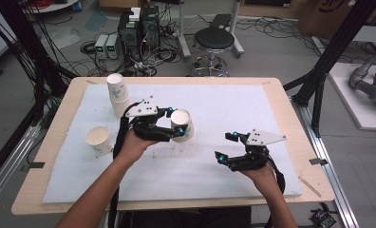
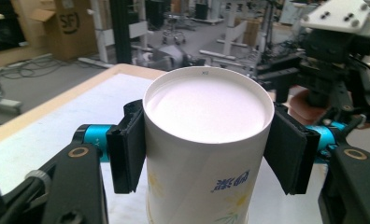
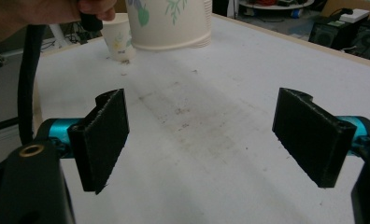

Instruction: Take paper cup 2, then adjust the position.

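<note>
A white paper cup (image 1: 183,121) with a printed leaf pattern is turned mouth down, its flat base (image 2: 209,107) facing up. My left gripper (image 1: 175,125) is shut on it, one black pad (image 2: 129,144) pressing each side just below the base. The cup's rim (image 3: 174,43) is at or just above the white mat; I cannot tell whether it touches. My right gripper (image 1: 225,145) is held low over the mat to the right, open, with nothing between its pads (image 3: 103,137).
A stack of upturned cups (image 1: 117,95) stands at the mat's back left. One upright cup (image 1: 98,140) sits on the left side. The white mat (image 1: 200,175) covers a wooden table (image 1: 29,190). A stool (image 1: 213,40) and cables lie beyond.
</note>
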Motion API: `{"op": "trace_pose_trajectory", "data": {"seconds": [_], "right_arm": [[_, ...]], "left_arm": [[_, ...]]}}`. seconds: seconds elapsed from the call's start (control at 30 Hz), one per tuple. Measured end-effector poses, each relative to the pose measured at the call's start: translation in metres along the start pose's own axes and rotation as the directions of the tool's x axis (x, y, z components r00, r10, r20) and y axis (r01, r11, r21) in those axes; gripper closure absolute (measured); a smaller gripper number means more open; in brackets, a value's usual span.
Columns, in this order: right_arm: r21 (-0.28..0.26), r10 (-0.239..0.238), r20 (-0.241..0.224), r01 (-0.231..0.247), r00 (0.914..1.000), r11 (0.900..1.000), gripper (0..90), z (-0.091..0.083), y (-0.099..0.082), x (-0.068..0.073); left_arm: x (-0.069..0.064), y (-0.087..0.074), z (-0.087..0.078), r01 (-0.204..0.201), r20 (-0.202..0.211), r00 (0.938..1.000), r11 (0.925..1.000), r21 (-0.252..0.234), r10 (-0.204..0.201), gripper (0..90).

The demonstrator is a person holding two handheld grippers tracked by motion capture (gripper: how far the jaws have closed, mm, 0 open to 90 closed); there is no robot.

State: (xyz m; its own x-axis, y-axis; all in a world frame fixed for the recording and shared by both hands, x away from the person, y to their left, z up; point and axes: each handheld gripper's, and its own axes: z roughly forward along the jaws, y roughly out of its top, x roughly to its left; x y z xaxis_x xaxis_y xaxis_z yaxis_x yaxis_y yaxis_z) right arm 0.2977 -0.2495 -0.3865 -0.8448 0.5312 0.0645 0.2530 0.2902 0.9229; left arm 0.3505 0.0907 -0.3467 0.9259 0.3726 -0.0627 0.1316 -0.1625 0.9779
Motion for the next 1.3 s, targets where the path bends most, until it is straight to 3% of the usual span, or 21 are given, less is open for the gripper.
{"op": "trace_pose_trajectory", "data": {"seconds": [0.13, 0.3, 0.77, 1.3], "right_arm": [[0.001, 0.001, -0.013, -0.001, 0.9999, 1.0000, 19.0, 0.002, 0.000, 0.001], [0.008, 0.005, -0.025, -0.005, 0.9997, 1.0000, 19.0, 0.004, -0.002, 0.001], [0.022, -0.004, -0.038, 0.005, 0.9993, 0.9998, 19.0, 0.007, -0.002, 0.003], [0.019, -0.008, -0.057, 0.009, 0.9983, 0.9998, 19.1, 0.011, 0.000, 0.006]], "left_arm": [[-0.005, -0.004, 0.007, -0.002, 0.039, 0.9993, 0.9998, 0.020, 0.001, 36.3], [-0.008, -0.009, 0.013, 0.000, 0.055, 0.9985, 0.9993, 0.037, -0.002, 36.3], [-0.007, -0.017, 0.012, 0.031, 0.063, 0.9975, 0.9988, 0.037, -0.033, 36.2], [-0.008, -0.017, 0.011, 0.028, 0.076, 0.9966, 0.9988, 0.040, -0.031, 36.1]]}}
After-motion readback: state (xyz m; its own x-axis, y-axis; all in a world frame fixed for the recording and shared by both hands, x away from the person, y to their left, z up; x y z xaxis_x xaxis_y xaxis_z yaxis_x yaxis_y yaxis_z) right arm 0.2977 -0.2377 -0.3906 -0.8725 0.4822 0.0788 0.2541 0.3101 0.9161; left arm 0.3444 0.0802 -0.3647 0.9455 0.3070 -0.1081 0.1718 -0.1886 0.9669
